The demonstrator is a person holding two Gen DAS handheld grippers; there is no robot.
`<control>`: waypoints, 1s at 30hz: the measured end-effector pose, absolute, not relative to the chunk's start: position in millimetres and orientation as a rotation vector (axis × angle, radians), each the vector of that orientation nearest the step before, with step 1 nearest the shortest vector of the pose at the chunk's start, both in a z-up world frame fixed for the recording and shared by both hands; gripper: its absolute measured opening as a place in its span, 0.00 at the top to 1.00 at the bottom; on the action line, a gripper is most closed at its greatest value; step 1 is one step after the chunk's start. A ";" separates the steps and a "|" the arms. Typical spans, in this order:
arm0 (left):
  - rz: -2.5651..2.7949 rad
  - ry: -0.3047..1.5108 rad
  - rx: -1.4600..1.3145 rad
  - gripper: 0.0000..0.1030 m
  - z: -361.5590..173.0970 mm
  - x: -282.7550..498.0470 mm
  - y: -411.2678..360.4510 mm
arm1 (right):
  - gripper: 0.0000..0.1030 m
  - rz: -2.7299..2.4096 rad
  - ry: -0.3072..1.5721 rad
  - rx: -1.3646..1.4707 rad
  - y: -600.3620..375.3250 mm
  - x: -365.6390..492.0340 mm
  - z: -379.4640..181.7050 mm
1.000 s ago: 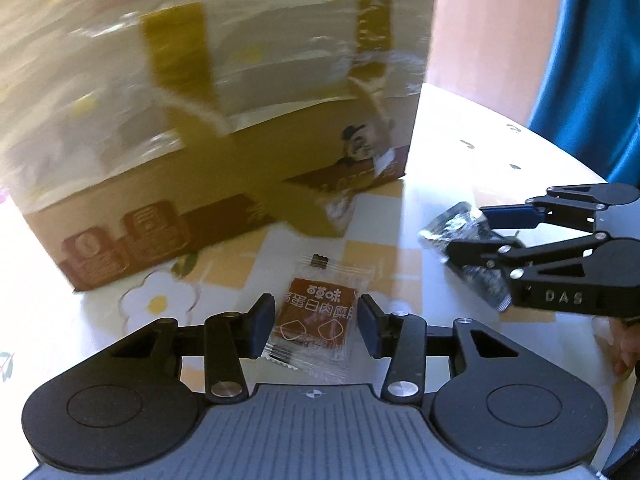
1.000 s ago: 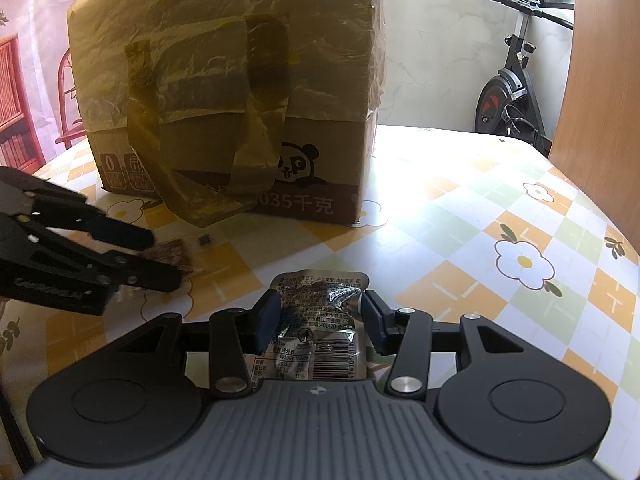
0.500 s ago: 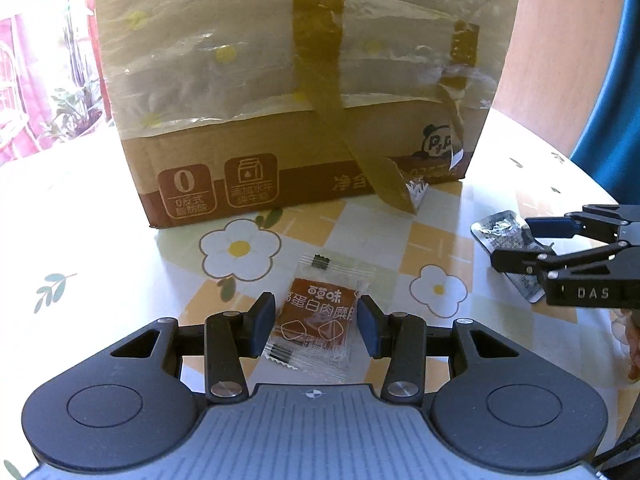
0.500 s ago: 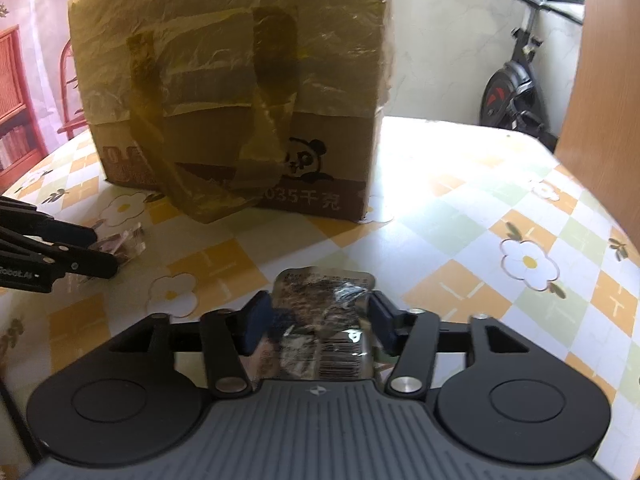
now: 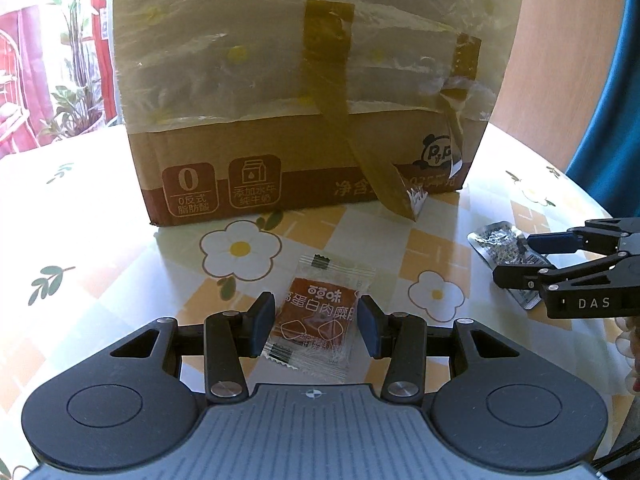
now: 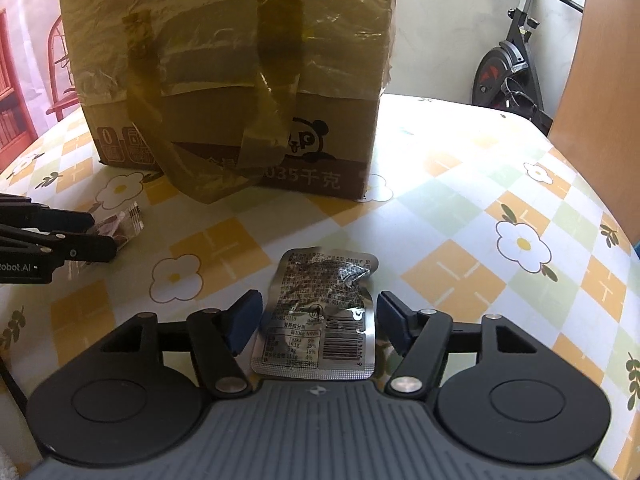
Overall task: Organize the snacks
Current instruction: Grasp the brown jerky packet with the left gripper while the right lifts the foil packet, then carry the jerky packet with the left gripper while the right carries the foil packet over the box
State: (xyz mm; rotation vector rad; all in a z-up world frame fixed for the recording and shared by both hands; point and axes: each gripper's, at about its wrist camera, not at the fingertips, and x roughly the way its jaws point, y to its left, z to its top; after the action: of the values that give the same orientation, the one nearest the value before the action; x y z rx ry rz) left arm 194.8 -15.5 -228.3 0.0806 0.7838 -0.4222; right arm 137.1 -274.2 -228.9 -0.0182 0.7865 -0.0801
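Note:
A clear packet with a brown label (image 5: 320,316) sits between the pads of my left gripper (image 5: 316,328), which is shut on it just above the flowered tablecloth (image 5: 100,240). In the right wrist view, that gripper (image 6: 102,236) and its packet (image 6: 126,222) show at the left edge. A crumpled silver foil packet (image 6: 320,312) lies flat on the cloth between the fingers of my right gripper (image 6: 318,324). Its jaws are opening and a gap shows on each side of the packet. The left wrist view shows the right gripper (image 5: 512,258) around the foil packet (image 5: 494,240).
A large taped cardboard box (image 5: 280,100) wrapped in plastic stands on the table behind both packets, seen as the same box (image 6: 224,60) from the right. An exercise bike (image 6: 508,68) stands beyond the table's far edge. Plants (image 5: 72,92) are at the left.
The right gripper's jaws have spread off the silver packet, which now lies flat. The left gripper swung sideways with its brown packet and now faces the box squarely.

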 end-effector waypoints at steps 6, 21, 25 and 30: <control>-0.427 0.785 0.054 0.54 -228.0 195.8 -11.0 | 0.39 -0.070 0.763 -0.022 -273.8 133.3 -231.6; -0.403 0.742 0.009 0.56 -208.7 187.5 4.7 | 0.60 0.004 0.717 0.047 -268.5 131.1 -214.5; -0.403 0.692 0.006 0.56 -191.4 181.8 7.6 | 0.60 0.022 0.651 0.067 -266.4 128.6 -193.8; -0.397 0.626 -0.035 0.56 -162.1 175.0 18.2 | 0.60 0.055 0.559 0.085 -262.2 126.9 -162.7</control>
State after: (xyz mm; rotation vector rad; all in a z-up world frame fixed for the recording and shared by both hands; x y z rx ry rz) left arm 175.0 18.2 -162.1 -0.0346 0.6264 -0.3969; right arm 126.9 -262.2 -162.7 0.0855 0.5587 0.0549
